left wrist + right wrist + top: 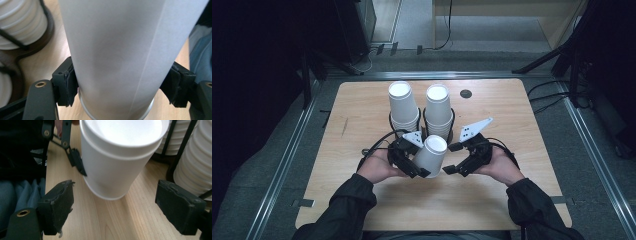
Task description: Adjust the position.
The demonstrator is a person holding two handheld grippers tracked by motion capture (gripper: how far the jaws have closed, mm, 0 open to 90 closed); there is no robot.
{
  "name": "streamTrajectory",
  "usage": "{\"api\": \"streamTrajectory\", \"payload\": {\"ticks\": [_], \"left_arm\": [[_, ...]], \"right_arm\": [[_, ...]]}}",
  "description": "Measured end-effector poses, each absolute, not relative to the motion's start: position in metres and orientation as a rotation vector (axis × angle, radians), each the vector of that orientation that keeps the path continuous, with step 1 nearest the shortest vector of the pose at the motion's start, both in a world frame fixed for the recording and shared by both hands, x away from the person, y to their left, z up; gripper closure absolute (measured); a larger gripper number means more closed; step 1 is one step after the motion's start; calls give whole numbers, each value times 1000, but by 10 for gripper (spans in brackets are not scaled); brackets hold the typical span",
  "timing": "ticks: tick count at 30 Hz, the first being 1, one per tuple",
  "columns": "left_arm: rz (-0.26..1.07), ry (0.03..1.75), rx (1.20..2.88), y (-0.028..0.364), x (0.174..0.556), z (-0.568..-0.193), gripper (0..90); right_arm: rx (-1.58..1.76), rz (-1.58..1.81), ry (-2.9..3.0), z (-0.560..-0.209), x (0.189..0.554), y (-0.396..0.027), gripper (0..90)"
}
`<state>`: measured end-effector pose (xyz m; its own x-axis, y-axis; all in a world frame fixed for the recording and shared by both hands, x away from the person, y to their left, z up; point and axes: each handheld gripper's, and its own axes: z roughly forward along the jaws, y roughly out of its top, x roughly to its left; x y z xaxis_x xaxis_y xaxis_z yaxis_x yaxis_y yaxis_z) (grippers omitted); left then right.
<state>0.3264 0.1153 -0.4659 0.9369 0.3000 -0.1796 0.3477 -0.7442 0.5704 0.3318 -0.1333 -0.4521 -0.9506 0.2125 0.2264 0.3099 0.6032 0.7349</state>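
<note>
A person at a light wooden table point(362, 200) holds a gripper in each hand. The left gripper point(409, 159) clamps a white paper cup point(431, 156) low on its wall: in the left gripper view both black pads point(69, 83) press against opposite sides of the cup's wall (a straight seam runs down its right half), with the rolled bottom rim just below them. The cup sits tilted, mouth up and leaning away from the person, over the near middle of the table; in the right gripper view its base seems to hang just off the wood, though contact cannot be ruled out. The right gripper point(451, 159) stands just beside the cup on its right, jaws spread wide and touching nothing; in the right gripper view the cup point(117, 160) lies ahead of the gap between the two pads point(60, 205), apart from both.

Behind the held cup, toward the far edge, stand two stacks of white cups, the left stack point(403, 106) and the right stack point(438, 110), each set in a black wire holder point(451, 122). A small dark round inset point(466, 93) marks the table near its far edge.
</note>
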Motion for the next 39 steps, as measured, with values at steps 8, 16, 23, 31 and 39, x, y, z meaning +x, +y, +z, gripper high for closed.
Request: {"api": "streamTrajectory", "payload": {"ticks": [8,16,23,31,39], "left_arm": [[-139,402,2535,111,325,-468,252],[-209,305,2571,97,322,-471,238],[-261,228,2631,87,317,-481,231],[-285,285,2569,91,320,-485,124],[-214,327,2457,104,325,-476,47]], "right_arm": [[-422,-1231,-2739,-459,330,-134,156],[-328,-1208,-2718,-459,331,-130,156],[-218,-1142,-2724,-456,331,-117,238],[-220,-1089,-2733,-455,329,-117,263],[-287,-1131,-2725,-451,334,-130,261]]}}
